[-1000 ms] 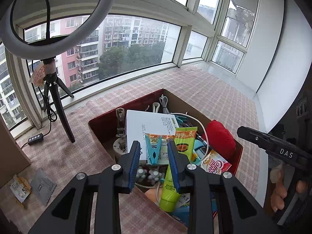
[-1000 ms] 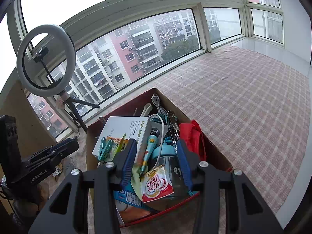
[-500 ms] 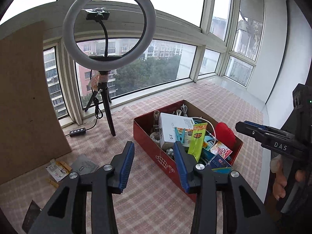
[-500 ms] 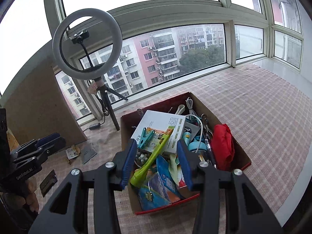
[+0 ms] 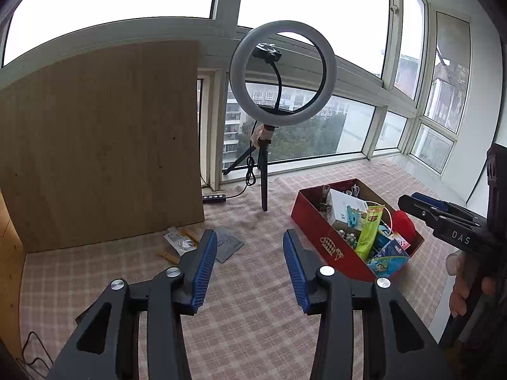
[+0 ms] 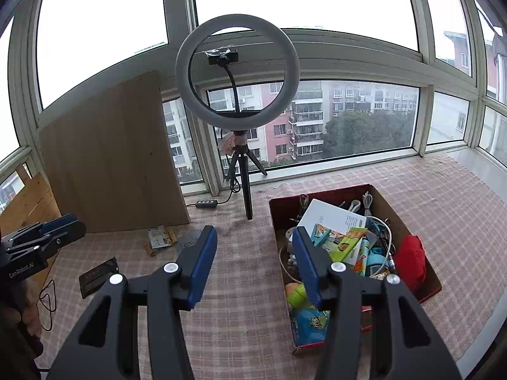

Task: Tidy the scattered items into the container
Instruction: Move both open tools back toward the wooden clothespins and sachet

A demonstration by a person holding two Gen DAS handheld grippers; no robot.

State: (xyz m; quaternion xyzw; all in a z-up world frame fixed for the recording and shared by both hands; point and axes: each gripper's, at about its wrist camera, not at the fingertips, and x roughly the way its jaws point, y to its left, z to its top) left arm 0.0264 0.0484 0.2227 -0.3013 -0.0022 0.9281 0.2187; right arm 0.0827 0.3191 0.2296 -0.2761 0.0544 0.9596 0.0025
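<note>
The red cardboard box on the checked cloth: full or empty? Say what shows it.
Full. The red cardboard box is heaped above its rim with a white carton, a green tube, a red cloth bundle and more.

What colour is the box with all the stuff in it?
Red box, seen best in the left wrist view.

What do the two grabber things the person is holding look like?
The left gripper and the right gripper match: black angular arms with triangular cut-outs, round silver bolts, and ribbed blue pads inside the fingers. White lettering marks their sides: "DAS" on the right one, "GenRobot.AI" on the left.
</note>
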